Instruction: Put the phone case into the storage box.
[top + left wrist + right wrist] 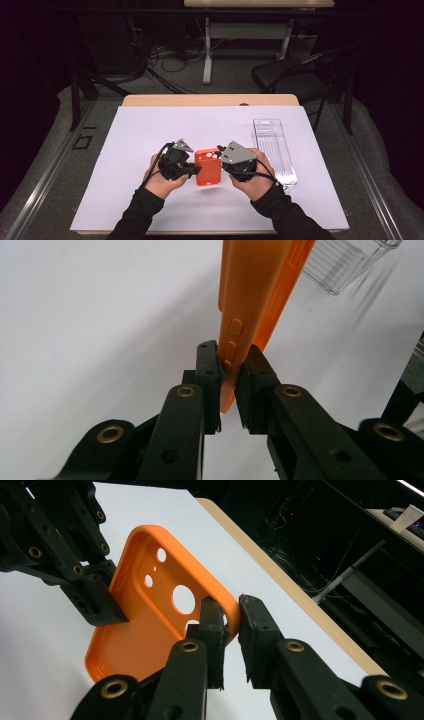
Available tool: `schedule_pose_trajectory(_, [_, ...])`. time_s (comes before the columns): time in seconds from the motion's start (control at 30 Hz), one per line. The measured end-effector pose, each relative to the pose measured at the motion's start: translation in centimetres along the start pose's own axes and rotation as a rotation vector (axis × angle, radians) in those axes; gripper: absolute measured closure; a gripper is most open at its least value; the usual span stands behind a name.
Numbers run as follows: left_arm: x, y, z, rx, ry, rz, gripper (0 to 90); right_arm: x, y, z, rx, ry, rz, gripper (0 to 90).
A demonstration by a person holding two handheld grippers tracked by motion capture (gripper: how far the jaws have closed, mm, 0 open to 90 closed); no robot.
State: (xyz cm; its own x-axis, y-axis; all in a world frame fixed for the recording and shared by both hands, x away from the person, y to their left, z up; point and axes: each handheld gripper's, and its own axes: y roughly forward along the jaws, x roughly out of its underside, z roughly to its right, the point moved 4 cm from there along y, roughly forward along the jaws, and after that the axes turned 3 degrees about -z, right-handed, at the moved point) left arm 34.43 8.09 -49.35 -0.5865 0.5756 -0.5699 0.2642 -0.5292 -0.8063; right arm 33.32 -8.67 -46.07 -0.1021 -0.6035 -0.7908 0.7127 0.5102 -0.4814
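Observation:
An orange phone case [208,166] with camera cut-outs hangs just above the white table cover, held between both hands. My left gripper [192,170] is shut on the case's left side edge; in the left gripper view the case [252,305] runs up edge-on from my left gripper [231,369], side buttons showing. My right gripper [221,161] is shut on the opposite edge; in the right gripper view my right gripper [231,616] pinches the rim of the case [150,615] beside the cut-outs, its hollow inside facing the camera. The left gripper [95,592] grips the far side there.
A clear plastic tray [274,150] lies on the white cover [150,130] to the right of my hands. The wooden table edge [210,100] runs along the back. A black chair [295,75] and a desk frame stand beyond the table.

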Motion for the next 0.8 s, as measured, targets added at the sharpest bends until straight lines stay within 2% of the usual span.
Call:
schedule_pose_trajectory(0.27, [-0.02,0.01,-0.04,0.015,-0.019,0.011,78.0,-0.09,-0.01,-0.02,0.007,-0.012,0.009,81.3])
schedule_pose_trajectory(0.8, [-0.08,0.03,-0.41,0.026,-0.035,0.035,58.7,0.01,-0.25,0.63,0.03,-0.016,0.01,81.4])
